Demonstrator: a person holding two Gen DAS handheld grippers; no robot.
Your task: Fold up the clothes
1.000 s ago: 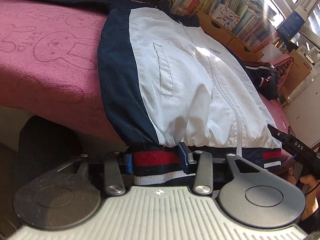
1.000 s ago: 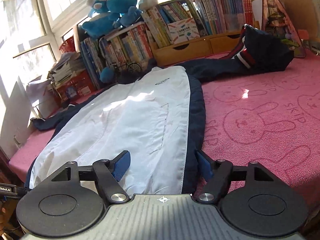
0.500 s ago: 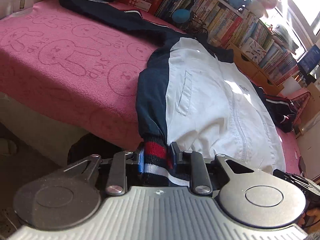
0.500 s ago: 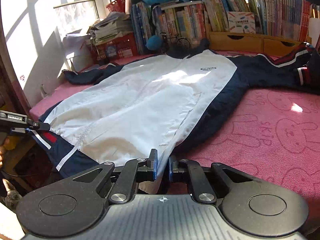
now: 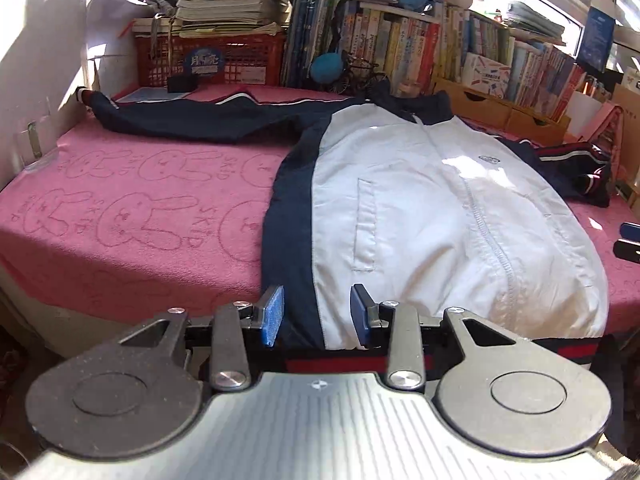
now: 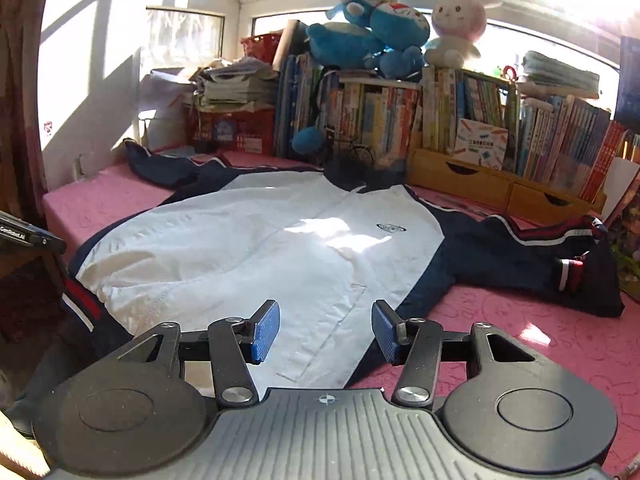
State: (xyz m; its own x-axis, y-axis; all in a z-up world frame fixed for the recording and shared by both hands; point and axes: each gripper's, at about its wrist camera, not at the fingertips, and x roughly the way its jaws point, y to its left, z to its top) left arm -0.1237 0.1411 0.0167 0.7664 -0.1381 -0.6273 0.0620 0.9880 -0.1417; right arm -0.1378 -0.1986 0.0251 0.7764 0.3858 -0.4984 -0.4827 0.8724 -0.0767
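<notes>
One jacket [image 5: 440, 216], white in front with navy sides, lies flat on the pink bed cover [image 5: 132, 216], its two sleeves spread to the left and the right. Its striped hem hangs over the near edge. The left gripper [image 5: 316, 316] is wide open above the near navy side, holding nothing. The right gripper [image 6: 326, 332] is also wide open over the white front, empty. At the far side stand rows of books [image 6: 400, 116], one red crate [image 5: 208, 60] with papers stacked on top, and three plush toys [image 6: 384, 28].
</notes>
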